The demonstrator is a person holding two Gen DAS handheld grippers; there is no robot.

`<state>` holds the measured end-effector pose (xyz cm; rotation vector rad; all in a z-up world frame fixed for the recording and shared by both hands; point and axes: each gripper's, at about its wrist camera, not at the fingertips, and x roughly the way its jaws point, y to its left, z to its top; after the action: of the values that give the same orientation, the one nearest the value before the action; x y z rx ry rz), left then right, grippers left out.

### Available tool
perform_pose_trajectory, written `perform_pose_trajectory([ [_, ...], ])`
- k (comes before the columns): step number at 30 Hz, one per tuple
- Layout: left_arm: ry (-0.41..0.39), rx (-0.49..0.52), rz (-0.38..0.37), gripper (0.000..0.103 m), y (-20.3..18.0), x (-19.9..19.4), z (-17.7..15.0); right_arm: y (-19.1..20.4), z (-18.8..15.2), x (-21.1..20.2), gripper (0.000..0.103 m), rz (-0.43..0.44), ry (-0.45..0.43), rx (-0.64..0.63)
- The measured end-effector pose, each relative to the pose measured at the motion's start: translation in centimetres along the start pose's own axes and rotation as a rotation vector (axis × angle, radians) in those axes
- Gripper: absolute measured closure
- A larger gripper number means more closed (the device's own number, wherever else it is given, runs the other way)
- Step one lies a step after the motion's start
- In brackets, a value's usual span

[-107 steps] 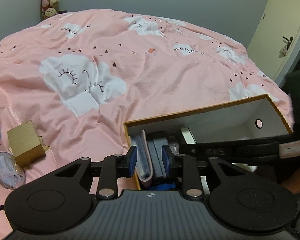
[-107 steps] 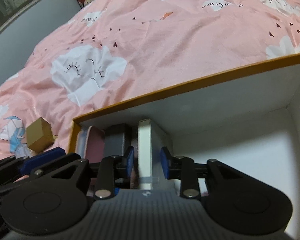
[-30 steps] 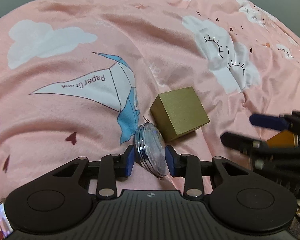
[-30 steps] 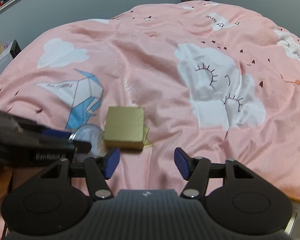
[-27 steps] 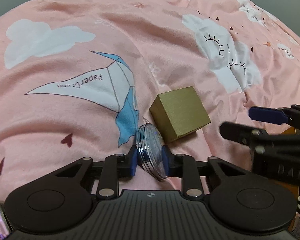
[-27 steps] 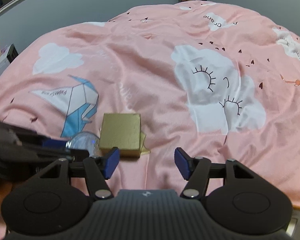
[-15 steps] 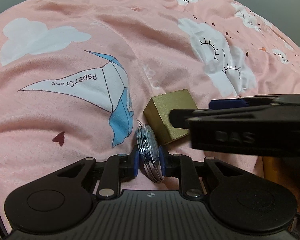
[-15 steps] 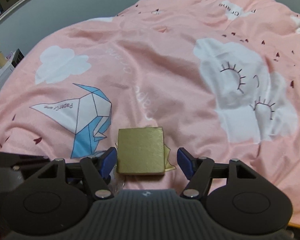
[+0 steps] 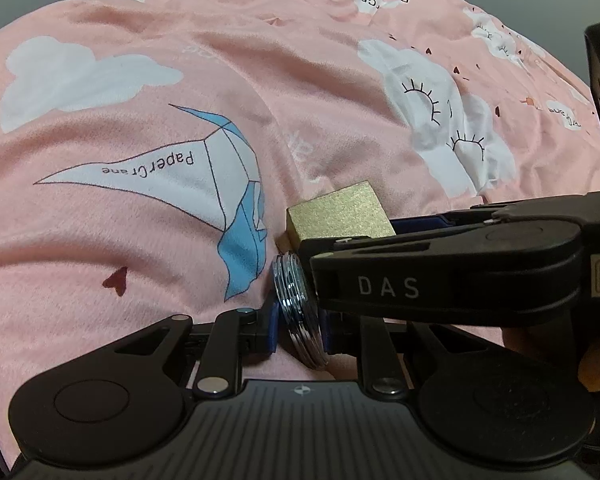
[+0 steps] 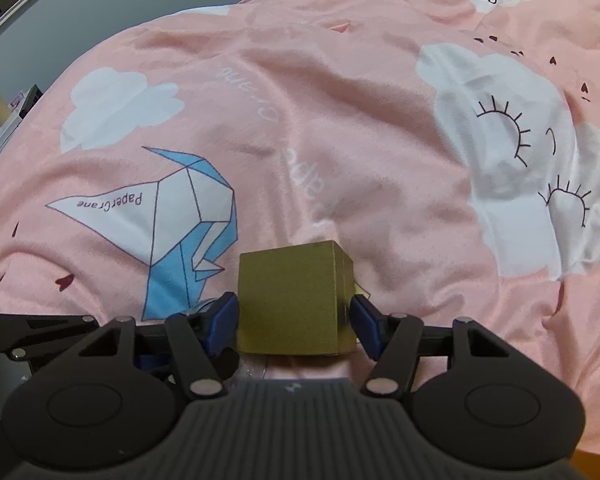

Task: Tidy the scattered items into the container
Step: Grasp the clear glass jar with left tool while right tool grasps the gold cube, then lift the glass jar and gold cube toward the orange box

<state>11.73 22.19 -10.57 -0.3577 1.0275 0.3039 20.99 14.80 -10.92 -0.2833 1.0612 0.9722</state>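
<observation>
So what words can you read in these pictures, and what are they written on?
"PaperCrane", upside down: on the white and blue crane print of the pink bedsheet.
"DAS": on the side of the right gripper.
Pale lettering in the sheet's middle and on its far clouds: too blurred or cut off to read.

bedspread (image 10: 340, 120): pink, we see white clouds with black lashes, tiny dark hearts, a blue-white paper crane
box (image 10: 292, 304): matte gold all over
jar (image 9: 298, 304): clear, shiny silvery rim
pads (image 10: 224, 320): blue on black grippers
</observation>
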Motion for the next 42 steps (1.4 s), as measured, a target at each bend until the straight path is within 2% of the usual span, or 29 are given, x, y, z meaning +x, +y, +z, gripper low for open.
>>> perform_pose_trajectory([
  [1,-0.002,0.001,0.0,0.081,0.0,-0.1,0.0,-0.1,-0.1,-0.2,0.04,0.0,0.0,0.001],
  [2,-0.004,0.001,0.002,0.081,0.0,-0.1,-0.1,-0.1,-0.2,-0.4,0.053,-0.004,-0.004,0.004],
  [3,-0.006,-0.002,0.004,0.081,0.0,-0.1,-0.1,-0.3,-0.3,-0.8,0.055,-0.004,-0.01,0.012],
  [5,-0.012,-0.002,0.0,0.082,0.0,-0.3,-0.1,-0.8,-0.4,-1.6,0.071,0.003,-0.017,0.037],
  [8,-0.017,-0.001,0.002,0.082,-0.1,-0.4,-0.2,-1.5,-0.7,-2.5,0.085,0.007,-0.014,0.058],
  [11,-0.021,-0.022,0.008,0.083,0.0,-0.5,-0.2,-2.0,-1.1,-2.7,0.085,0.026,-0.001,0.091],
  [15,-0.025,-0.022,0.016,0.083,0.0,-0.7,-0.2,-2.6,-1.1,-1.9,0.074,0.029,0.0,0.128],
  [18,-0.025,-0.025,0.014,0.083,0.0,-0.7,-0.2,-3.4,-0.9,-1.0,0.063,0.075,0.013,0.167],
  [20,-0.024,-0.025,0.015,0.083,0.0,-0.6,-0.2,-3.9,-0.9,-0.2,0.052,0.108,0.029,0.195],
  [24,-0.022,-0.026,0.015,0.083,0.1,-0.4,-0.1,-5.2,-1.0,1.4,0.039,0.182,0.053,0.276],
  [30,-0.02,-0.025,0.017,0.083,0.1,-0.2,0.0,-5.7,-1.1,3.0,0.034,0.258,0.06,0.329],
  [34,-0.02,-0.03,0.018,0.083,0.2,-0.1,0.0,-5.1,-0.9,3.1,0.035,0.255,0.049,0.313],
  [42,-0.033,-0.028,0.011,0.083,0.2,-0.4,-0.3,-4.6,-1.2,-0.7,0.053,0.213,-0.009,0.246],
])
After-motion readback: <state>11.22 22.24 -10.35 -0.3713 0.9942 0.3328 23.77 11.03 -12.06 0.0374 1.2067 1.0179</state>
